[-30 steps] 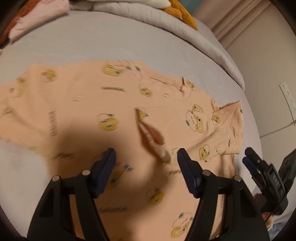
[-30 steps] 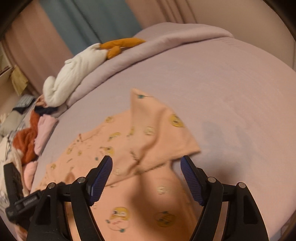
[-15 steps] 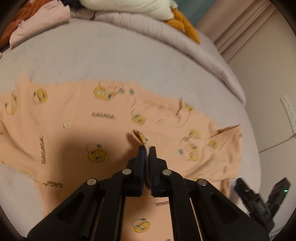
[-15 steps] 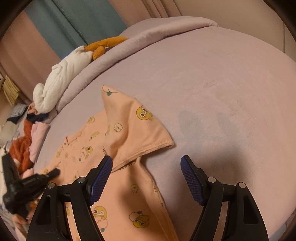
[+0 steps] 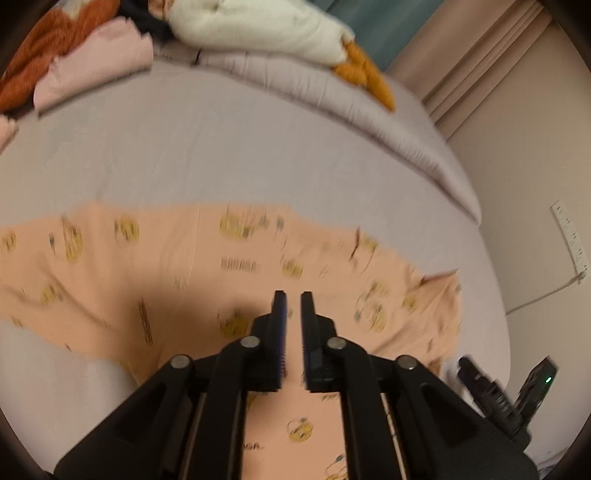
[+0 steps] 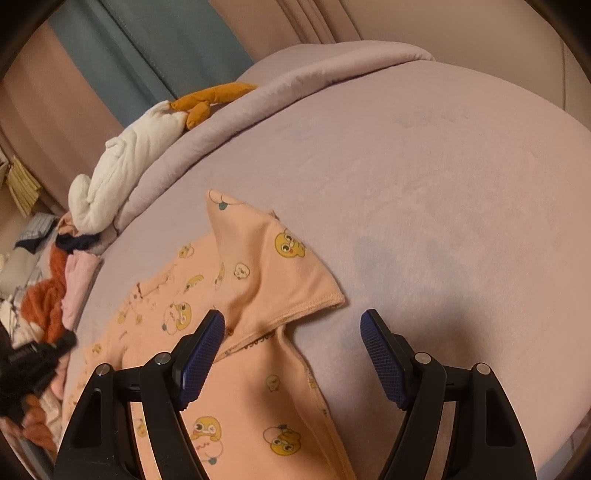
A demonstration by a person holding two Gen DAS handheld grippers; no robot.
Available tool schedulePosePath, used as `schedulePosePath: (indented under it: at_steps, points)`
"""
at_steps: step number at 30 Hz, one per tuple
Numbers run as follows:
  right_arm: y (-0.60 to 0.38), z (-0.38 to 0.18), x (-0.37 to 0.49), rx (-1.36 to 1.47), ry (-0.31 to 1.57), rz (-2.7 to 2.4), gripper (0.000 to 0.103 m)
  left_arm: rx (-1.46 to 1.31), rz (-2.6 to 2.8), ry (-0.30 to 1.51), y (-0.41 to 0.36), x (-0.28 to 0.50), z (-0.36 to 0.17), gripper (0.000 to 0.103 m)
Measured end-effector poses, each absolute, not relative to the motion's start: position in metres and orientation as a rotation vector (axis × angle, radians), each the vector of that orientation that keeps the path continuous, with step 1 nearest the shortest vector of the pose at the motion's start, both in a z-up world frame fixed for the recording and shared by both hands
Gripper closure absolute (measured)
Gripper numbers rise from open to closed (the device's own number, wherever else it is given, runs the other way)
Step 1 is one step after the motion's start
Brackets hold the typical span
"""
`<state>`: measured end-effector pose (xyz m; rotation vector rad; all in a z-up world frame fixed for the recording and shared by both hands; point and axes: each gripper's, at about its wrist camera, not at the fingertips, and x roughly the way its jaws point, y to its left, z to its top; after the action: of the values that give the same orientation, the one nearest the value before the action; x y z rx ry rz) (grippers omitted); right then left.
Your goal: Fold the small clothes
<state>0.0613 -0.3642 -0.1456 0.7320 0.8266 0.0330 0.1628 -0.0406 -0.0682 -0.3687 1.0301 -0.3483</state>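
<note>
A small peach garment [image 5: 192, 273] with yellow cartoon prints lies spread on a lilac bed sheet [image 5: 221, 147]. My left gripper [image 5: 292, 299] hovers over its middle with the jaws almost together, a narrow gap showing peach cloth between them; the view is blurred. In the right wrist view the garment [image 6: 258, 280] lies with a sleeve folded over near its edge. My right gripper [image 6: 291, 325] is open and empty just above that sleeve's hem.
A white plush with orange feet [image 5: 266, 29] lies on the rolled duvet [image 5: 332, 96] at the bed's far side. Pink and rust clothes [image 5: 74, 62] are piled at the far left. The bed edge and a wall [image 5: 535, 184] lie to the right.
My left gripper shut over a raised fold in the garment's middle and has lifted up and back; that fold no longer shows. My right gripper stayed open and drifted toward the sleeve's edge.
</note>
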Motion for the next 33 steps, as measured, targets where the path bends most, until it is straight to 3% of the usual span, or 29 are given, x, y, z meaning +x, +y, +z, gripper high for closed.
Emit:
schedulePosePath:
  at_steps: [1,2,3,10,11,13,14,15,28,33]
  points:
    - [-0.364,-0.146,0.062,0.731,0.832,0.034,0.027,-0.373,-0.35,1.049,-0.042,0.162,-0.074,0.076]
    - [-0.363,-0.147,0.062,0.731,0.837,0.035,0.027,-0.382,-0.355,1.074,-0.043,0.16,-0.082,0.059]
    - [-0.363,-0.147,0.062,0.731,0.839,0.038,0.027,-0.393,-0.36,1.097,-0.045,0.159,-0.091,0.049]
    - [-0.365,-0.148,0.059,0.74,0.839,0.037,0.027,-0.413,-0.409,1.191,-0.069,0.16,-0.123,0.051]
    - [-0.365,-0.149,0.059,0.739,0.84,0.034,0.027,-0.416,-0.414,1.182,-0.071,0.16,-0.122,0.054]
    - [-0.365,-0.15,0.057,0.739,0.843,0.029,0.027,-0.447,-0.443,1.19,-0.076,0.163,-0.126,0.074]
    - [-0.366,-0.152,0.057,0.741,0.846,0.028,0.027,-0.459,-0.453,1.213,-0.079,0.166,-0.13,0.093]
    - [-0.366,-0.153,0.056,0.744,0.849,0.026,0.027,-0.451,-0.453,1.221,-0.082,0.166,-0.133,0.097]
    - [-0.368,-0.149,0.06,0.731,0.838,0.027,0.027,-0.406,-0.372,0.944,-0.032,0.168,-0.046,0.1]
    - [-0.36,-0.148,0.068,0.709,0.846,0.044,0.027,-0.392,-0.318,0.932,-0.008,0.173,-0.043,0.1]
